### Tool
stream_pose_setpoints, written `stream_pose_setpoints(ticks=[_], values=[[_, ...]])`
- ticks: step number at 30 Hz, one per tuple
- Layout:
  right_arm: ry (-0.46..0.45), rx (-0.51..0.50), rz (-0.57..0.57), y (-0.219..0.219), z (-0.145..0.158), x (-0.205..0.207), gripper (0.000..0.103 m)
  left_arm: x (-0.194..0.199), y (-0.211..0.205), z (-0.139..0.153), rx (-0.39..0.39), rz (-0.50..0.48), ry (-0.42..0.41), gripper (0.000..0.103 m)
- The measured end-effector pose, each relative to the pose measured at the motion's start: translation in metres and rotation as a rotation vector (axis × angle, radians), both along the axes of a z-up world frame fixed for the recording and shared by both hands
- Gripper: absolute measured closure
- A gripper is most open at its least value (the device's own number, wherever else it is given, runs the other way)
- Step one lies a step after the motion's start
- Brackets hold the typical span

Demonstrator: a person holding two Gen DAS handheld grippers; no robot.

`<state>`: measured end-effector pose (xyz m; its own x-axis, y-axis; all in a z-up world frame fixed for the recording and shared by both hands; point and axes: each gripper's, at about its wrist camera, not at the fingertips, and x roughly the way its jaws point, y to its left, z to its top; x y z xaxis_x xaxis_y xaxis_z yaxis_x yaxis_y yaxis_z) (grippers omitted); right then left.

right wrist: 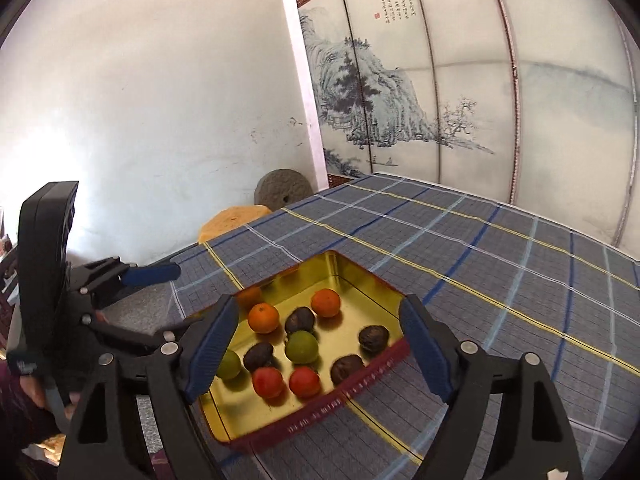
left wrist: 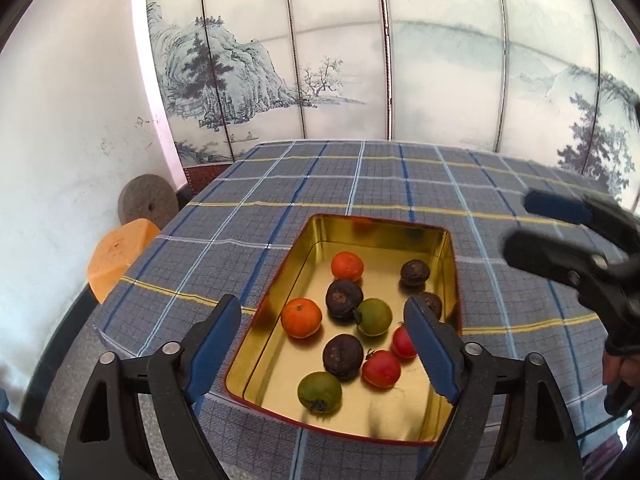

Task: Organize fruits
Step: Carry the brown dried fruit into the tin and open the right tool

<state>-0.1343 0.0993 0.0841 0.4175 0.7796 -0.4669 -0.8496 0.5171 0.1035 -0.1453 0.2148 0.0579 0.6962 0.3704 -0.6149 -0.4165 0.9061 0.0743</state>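
Note:
A gold tin tray (left wrist: 376, 225) with red outer walls (right wrist: 360, 385) sits on the plaid tablecloth. Inside lie two oranges (left wrist: 301, 317) (left wrist: 347, 266), two green fruits (left wrist: 374, 317) (left wrist: 319, 392), two red fruits (left wrist: 381, 368) and several dark brown ones (left wrist: 343, 357). My left gripper (left wrist: 322, 306) hovers open above the tray's near end with nothing between its blue pads. My right gripper (right wrist: 319, 308) is open over the tray's near side, also empty. It shows blurred at the right of the left wrist view (left wrist: 532, 229). The left gripper (right wrist: 160, 302) appears at the left of the right wrist view.
An orange stool (left wrist: 120, 256) and a round grey millstone (left wrist: 148, 200) stand off the table's left edge by the white wall. A painted folding screen (left wrist: 440, 60) lines the far side. The checked cloth (left wrist: 400, 176) stretches bare beyond the tray.

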Motion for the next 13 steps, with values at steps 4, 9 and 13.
stream_pose_setpoints(ticks=[4,9,13], values=[[0.011,-0.029,-0.074,-0.035,-0.012,0.012,0.014,-0.004,-0.005,0.014,0.004,0.018,-0.059,0.017],[0.077,-0.106,-0.229,-0.095,-0.035,0.058,0.01,0.0,-0.016,0.027,0.022,0.029,-0.057,0.016],[0.114,-0.238,-0.397,-0.152,-0.061,0.111,0.008,0.006,-0.03,0.032,0.043,0.022,-0.025,0.01]])
